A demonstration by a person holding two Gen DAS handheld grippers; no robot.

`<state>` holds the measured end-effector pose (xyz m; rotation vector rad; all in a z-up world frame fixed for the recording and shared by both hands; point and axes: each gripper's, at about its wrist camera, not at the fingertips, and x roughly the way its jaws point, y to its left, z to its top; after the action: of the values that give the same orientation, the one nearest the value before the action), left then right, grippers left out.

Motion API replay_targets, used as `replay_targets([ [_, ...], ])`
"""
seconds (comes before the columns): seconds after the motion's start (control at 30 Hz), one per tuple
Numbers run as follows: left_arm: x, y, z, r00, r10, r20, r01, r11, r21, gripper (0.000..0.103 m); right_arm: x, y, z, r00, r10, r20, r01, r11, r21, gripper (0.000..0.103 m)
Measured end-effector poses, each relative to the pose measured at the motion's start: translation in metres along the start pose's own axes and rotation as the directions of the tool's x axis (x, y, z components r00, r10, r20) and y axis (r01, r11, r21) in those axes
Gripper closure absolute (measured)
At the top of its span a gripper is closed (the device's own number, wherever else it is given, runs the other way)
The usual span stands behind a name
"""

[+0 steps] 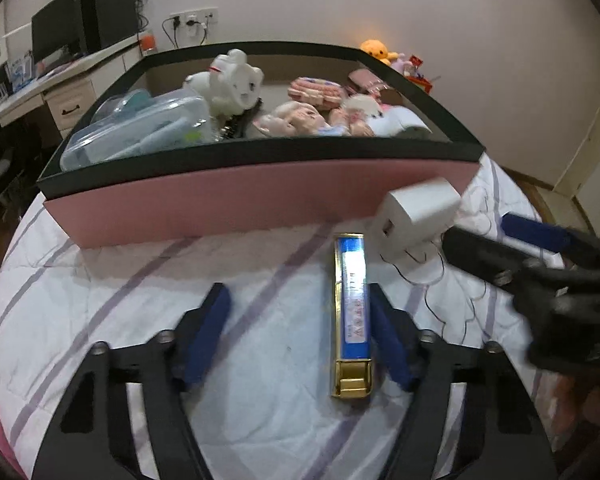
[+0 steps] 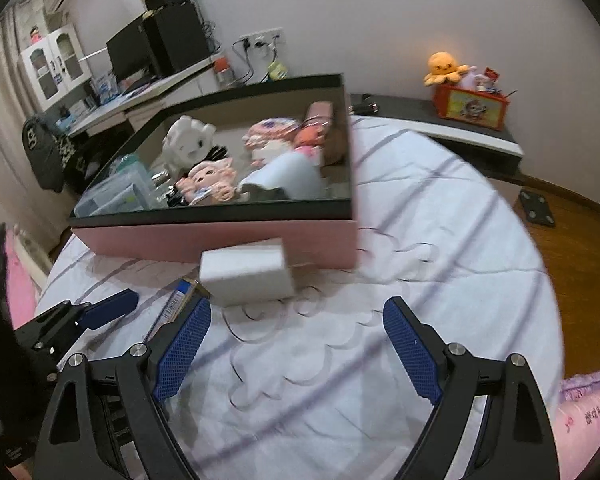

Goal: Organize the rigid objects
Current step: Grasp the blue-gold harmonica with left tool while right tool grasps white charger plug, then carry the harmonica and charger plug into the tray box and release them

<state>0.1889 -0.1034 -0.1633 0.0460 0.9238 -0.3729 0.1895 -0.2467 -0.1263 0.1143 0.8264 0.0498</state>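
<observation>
I'm in a home bedroom: bed (image 2: 440,216) with a white striped quilt, wood floor (image 2: 572,248) past its right edge, desk (image 1: 60,76) with a monitor (image 2: 130,54) and speakers by the far wall, plush octopus (image 2: 444,65) on a low side table (image 2: 440,120).

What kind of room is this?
Probably a bedroom: a striped bedsheet covers the bed, a desk with a monitor stands by the wall, and an orange plush toy sits nearby.
</observation>
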Motion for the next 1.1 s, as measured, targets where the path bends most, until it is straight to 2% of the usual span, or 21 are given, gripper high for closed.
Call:
replay_targets([
  [0.1, -0.001, 0.006, 0.0, 1.0, 0.008, 0.01, -0.008, 1.0, 0.002, 0.055, 0.015, 0.009, 0.004, 1.0, 0.021, -0.017, -0.022, 1.0, -0.012, 0.014],
  [0.2, -0.003, 0.011, -0.002, 1.0, -0.007, 0.017, 0.007, 1.0, -0.016, 0.061, 0.028, 0.016, 0.005, 0.999, 0.033, -0.037, -0.034, 0.999, -0.021, 0.016],
  [0.23, -0.003, 0.012, -0.002, 1.0, -0.01, 0.019, 0.01, 1.0, -0.02, 0.063, 0.031, 0.017, 0.005, 0.999, 0.03, -0.036, -0.031, 0.999, -0.022, 0.022],
  [0.27, -0.003, 0.013, -0.003, 1.0, -0.013, 0.021, 0.014, 1.0, -0.026, 0.065, 0.034, 0.018, 0.004, 0.999, 0.017, -0.036, -0.018, 1.0, -0.025, 0.034],
  [0.33, -0.004, 0.013, -0.003, 0.999, -0.022, 0.023, 0.023, 0.999, -0.031, 0.074, 0.032, 0.017, 0.004, 1.0, 0.007, -0.02, -0.008, 1.0, -0.021, 0.037],
  [0.37, -0.005, 0.015, -0.004, 0.999, -0.025, 0.024, 0.026, 0.999, -0.035, 0.078, 0.031, 0.015, 0.003, 1.0, 0.022, -0.017, -0.022, 1.0, -0.017, 0.046],
  [0.4, -0.006, 0.016, -0.005, 0.999, -0.026, 0.024, 0.027, 0.999, -0.04, 0.086, 0.029, 0.014, 0.002, 1.0, 0.024, -0.017, -0.024, 1.0, -0.02, 0.048],
  [0.63, -0.013, 0.028, -0.007, 0.998, -0.049, 0.027, 0.051, 0.997, -0.06, 0.088, 0.007, 0.008, -0.01, 0.999, 0.035, 0.002, -0.035, 0.999, 0.001, 0.049],
  [0.83, -0.04, 0.039, -0.013, 0.997, -0.043, 0.061, 0.047, 0.997, -0.067, 0.088, -0.018, 0.013, -0.014, 0.999, 0.044, 0.025, -0.043, 0.999, -0.015, 0.049],
  [1.1, -0.09, 0.059, 0.017, 0.983, -0.02, 0.18, 0.032, 0.998, -0.062, 0.088, -0.056, 0.039, 0.021, 0.989, 0.087, 0.121, -0.077, 0.993, -0.086, 0.049],
])
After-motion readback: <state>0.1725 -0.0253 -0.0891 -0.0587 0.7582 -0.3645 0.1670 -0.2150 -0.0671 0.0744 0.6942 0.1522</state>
